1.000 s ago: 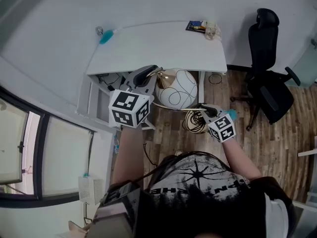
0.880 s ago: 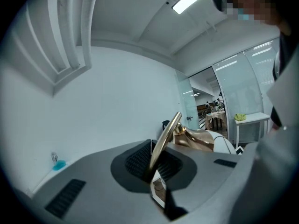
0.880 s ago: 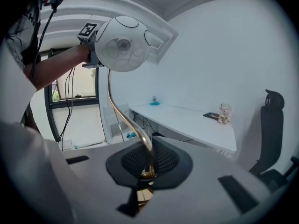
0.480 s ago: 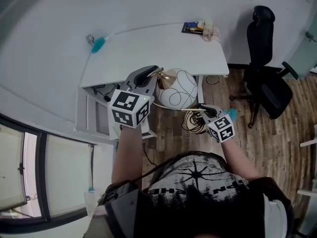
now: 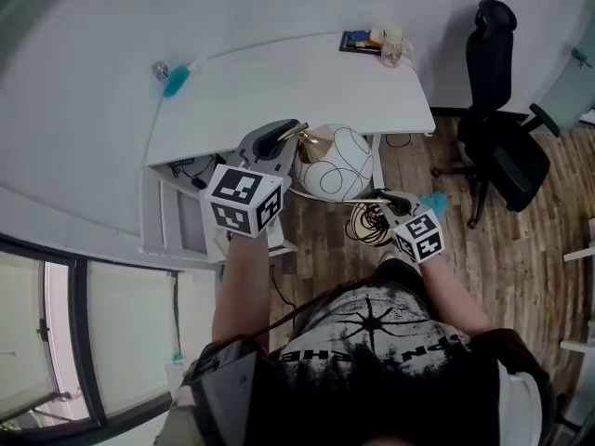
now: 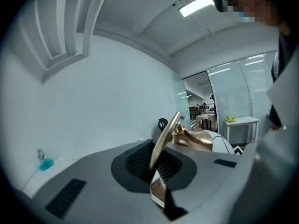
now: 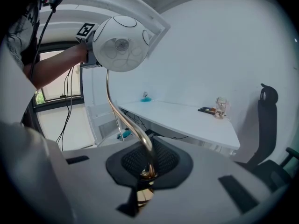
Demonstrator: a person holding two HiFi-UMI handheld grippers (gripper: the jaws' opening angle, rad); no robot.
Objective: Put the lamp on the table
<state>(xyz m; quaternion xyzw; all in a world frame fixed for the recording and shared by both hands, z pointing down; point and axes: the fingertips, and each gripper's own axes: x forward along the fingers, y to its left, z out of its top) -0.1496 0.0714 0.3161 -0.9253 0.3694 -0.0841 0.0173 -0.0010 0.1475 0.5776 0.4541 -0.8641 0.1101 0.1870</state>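
Lamp [image 5: 337, 161] still held off the table [image 5: 279, 91], just before its near edge, seemingly carried slightly closer, left gripper [image 5: 284, 137] closed on gold stem [image 7: 119, 111] by the shade [image 7: 120, 43], right gripper [image 5: 390, 201] closed on its lower end, glass jar [image 5: 391, 50] at table's far corner.

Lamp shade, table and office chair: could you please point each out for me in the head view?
lamp shade [image 5: 339, 161], head view, middle of the white globe.
table [image 5: 279, 96], head view, bare part of the white top.
office chair [image 5: 509, 161], head view, the black seat.
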